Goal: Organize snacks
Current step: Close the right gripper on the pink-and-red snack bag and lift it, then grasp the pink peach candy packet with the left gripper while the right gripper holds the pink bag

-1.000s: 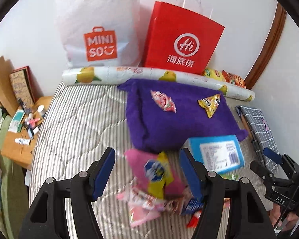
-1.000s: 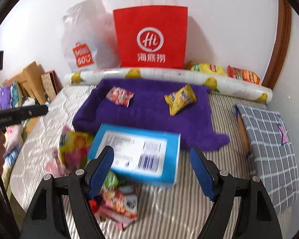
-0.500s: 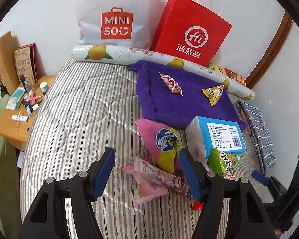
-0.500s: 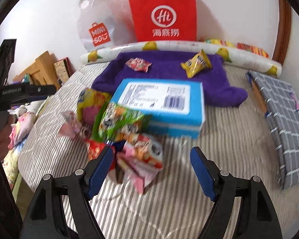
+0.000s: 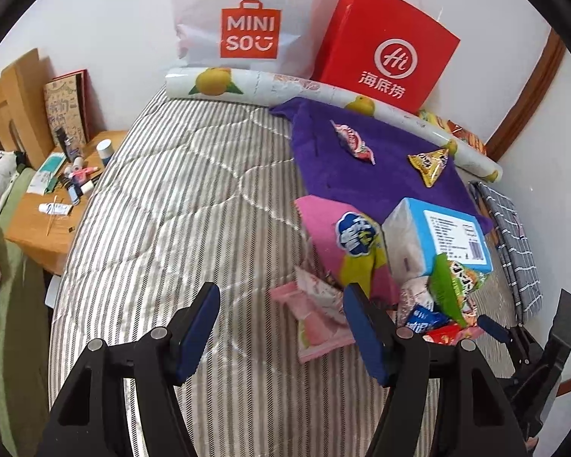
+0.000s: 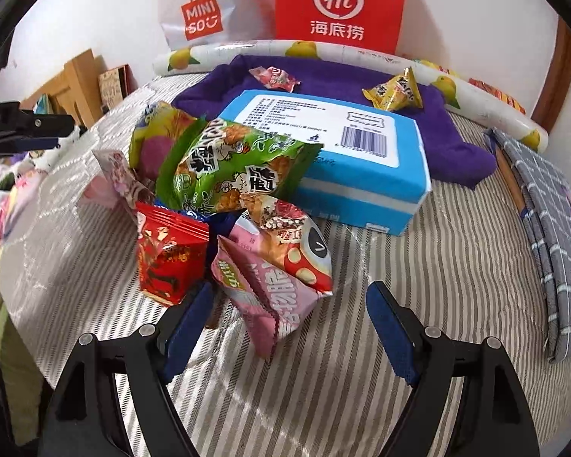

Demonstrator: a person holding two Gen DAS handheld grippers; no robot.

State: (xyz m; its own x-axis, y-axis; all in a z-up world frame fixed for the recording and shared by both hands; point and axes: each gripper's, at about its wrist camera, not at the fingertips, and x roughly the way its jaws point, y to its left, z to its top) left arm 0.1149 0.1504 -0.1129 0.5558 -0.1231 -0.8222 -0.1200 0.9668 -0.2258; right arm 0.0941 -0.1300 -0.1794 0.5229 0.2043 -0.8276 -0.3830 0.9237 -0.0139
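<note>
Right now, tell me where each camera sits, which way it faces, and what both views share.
Left wrist: on the left gripper, angled down over the striped bed; its blue-padded fingers stand open over bare cover, the right gripper at the right edge.
Right wrist: on the right gripper, angled down at the snack pile; open fingers flank the pink mushroom-print packet, the left gripper at the left edge.
Shared: blue tissue box, green packet, purple towel, red bag.

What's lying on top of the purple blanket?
Two small snacks lie on the purple blanket: a pink-red packet and a yellow triangular packet. The blue box covers its near edge, hiding whatever is there.
</note>
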